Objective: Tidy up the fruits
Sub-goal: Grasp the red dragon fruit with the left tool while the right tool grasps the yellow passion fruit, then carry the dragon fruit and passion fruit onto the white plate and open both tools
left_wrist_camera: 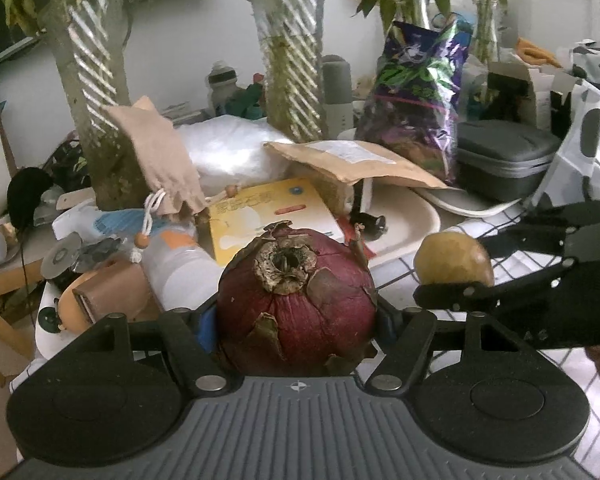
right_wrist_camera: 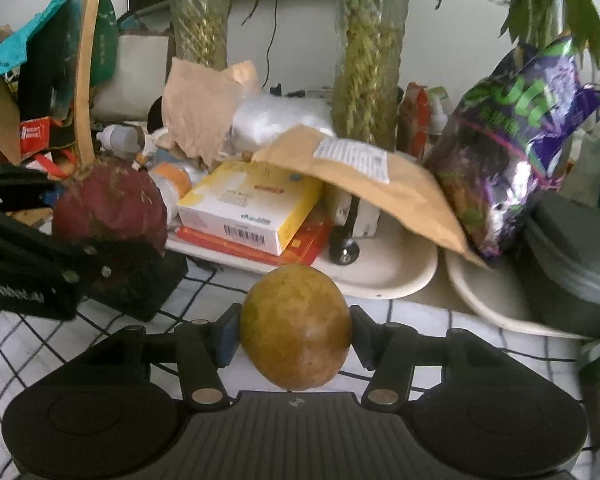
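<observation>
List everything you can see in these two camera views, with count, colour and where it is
red fruit: one, dark red, dry-skinned, in the left gripper
yellow fruit: one, yellow-brown, in the right gripper
dishes: two, cream, behind the fruits
yellow box: one, yellow and white, on the nearer dish
padded envelope: one, brown, leaning over the box
snack bag: one, purple and green, right rear
grey case: one, far right
glass vases: several, clear, holding green plants, at back
tablecloth: white, black grid
left gripper: black, shut
right gripper: black, shut

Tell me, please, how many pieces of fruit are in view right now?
2: a dark red fruit held in the left claw, and a yellow-green fruit in the right claw. Clutter behind may hide more.
</observation>
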Motion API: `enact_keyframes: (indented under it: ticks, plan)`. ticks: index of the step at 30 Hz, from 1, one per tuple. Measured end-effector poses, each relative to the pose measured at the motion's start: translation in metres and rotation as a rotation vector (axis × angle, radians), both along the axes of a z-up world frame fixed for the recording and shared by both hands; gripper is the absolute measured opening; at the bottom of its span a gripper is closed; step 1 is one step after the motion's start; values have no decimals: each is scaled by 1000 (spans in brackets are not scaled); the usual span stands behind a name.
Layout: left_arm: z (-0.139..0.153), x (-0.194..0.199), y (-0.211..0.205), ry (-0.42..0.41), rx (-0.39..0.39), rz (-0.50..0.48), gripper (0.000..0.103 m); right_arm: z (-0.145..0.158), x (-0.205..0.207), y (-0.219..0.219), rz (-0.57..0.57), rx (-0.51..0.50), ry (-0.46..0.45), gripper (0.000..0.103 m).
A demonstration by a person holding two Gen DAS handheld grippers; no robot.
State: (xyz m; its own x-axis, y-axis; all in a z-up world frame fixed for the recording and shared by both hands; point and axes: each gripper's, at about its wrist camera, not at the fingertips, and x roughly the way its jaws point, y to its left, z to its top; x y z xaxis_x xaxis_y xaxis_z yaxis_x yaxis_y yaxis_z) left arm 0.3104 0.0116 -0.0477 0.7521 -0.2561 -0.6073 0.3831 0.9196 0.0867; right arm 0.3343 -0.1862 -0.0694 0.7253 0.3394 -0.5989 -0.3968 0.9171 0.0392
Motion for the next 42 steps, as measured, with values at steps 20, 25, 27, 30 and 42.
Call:
enact_keyframes:
  ticks: [20, 25, 27, 30, 42]
  plan:
    - [29, -74, -21, 8, -25, -70, 69, 49, -93, -34, -11, -16, 30, 57]
    - [37, -108, -24, 20, -24, -106, 69, 55, -130, -42, -15, -14, 53, 57]
    - [40, -124, -24, 21, -20, -117, 69, 58, -147, -44, -10, -9, 62, 57]
    - [42, -144, -23, 26, -14, -130, 69, 60, -170, -43, 6, -15, 66, 57]
    - [35, -234, -18, 80, 6, -193, 69, 59, -232, -37, 22, 6, 109, 57]
